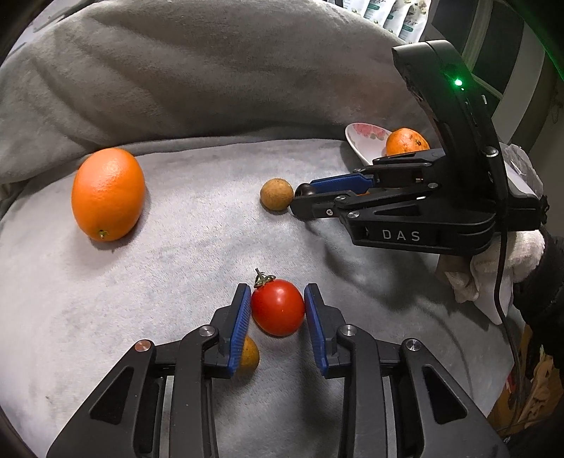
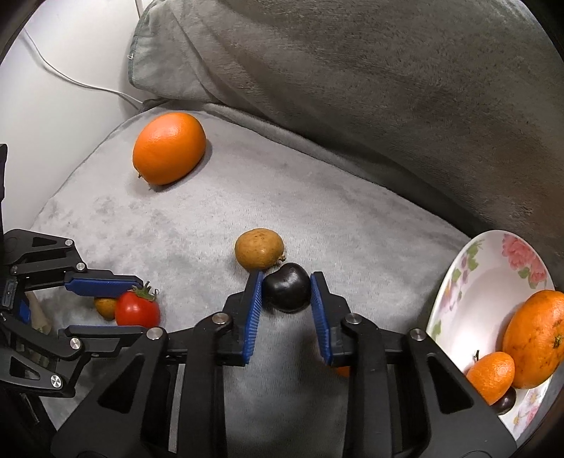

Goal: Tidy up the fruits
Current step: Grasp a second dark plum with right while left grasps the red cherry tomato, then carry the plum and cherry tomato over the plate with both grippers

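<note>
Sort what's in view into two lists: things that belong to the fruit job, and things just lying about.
Job:
tomato, between the left tongs
dark fruit, between the right tongs
big orange
brown fruit
plate, with oranges already on it

Lying about:
pillow
white cable
packets

Small yellowish fruit point(image 1: 249, 356) half hidden behind left gripper point(image 1: 277, 310) finger. Plate point(image 1: 359, 139) mostly screened by right gripper point(image 1: 301, 197); in right wrist view cut off by frame edge. Dark round fruit point(image 2: 506, 401) on plate largely covered by small orange point(image 2: 491, 375), possibly a plum. Orange object point(image 2: 342, 370) under right finger barely visible, unidentifiable.
</note>
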The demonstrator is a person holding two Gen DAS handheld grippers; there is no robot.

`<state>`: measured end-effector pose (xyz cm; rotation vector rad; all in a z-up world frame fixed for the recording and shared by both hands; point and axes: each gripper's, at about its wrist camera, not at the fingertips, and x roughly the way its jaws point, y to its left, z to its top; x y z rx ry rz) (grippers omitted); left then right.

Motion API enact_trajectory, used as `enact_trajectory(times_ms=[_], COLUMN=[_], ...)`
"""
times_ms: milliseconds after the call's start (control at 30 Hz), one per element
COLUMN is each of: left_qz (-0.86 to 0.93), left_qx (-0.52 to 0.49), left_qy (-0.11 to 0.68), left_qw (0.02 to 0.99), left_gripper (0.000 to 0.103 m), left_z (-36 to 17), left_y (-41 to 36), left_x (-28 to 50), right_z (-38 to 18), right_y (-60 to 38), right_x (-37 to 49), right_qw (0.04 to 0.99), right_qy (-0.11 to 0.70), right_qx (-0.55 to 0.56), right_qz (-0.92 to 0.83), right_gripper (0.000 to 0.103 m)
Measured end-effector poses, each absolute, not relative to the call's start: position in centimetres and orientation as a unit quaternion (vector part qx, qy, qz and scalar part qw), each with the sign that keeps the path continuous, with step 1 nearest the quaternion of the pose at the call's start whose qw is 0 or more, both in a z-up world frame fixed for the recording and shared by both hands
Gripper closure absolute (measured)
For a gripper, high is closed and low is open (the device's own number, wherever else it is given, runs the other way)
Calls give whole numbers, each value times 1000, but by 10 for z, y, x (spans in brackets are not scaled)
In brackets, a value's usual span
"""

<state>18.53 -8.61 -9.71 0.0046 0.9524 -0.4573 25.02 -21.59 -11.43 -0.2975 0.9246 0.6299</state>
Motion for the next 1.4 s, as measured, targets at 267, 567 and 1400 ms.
enact_trajectory(times_ms=[267,567,1400], left_qz=[-216,-217,-272], left_qx=[-3,-14,-48], left_qy=[452,440,395], left_qw=[866,871,876], left_gripper=[73,74,74], left_z=[-96,-83,-33], left_y=[-84,-78,-133], left_x=[183,179,210], right_z=[-112,-96,-53], right_y=[-220,-241,-372], right_x=[247,234,159], right_qw=[841,856,924], right_qy=[433,416,339], right_qx=[-131,-101,-6], right_qz=[295,291,178], right_gripper=[75,75,75])
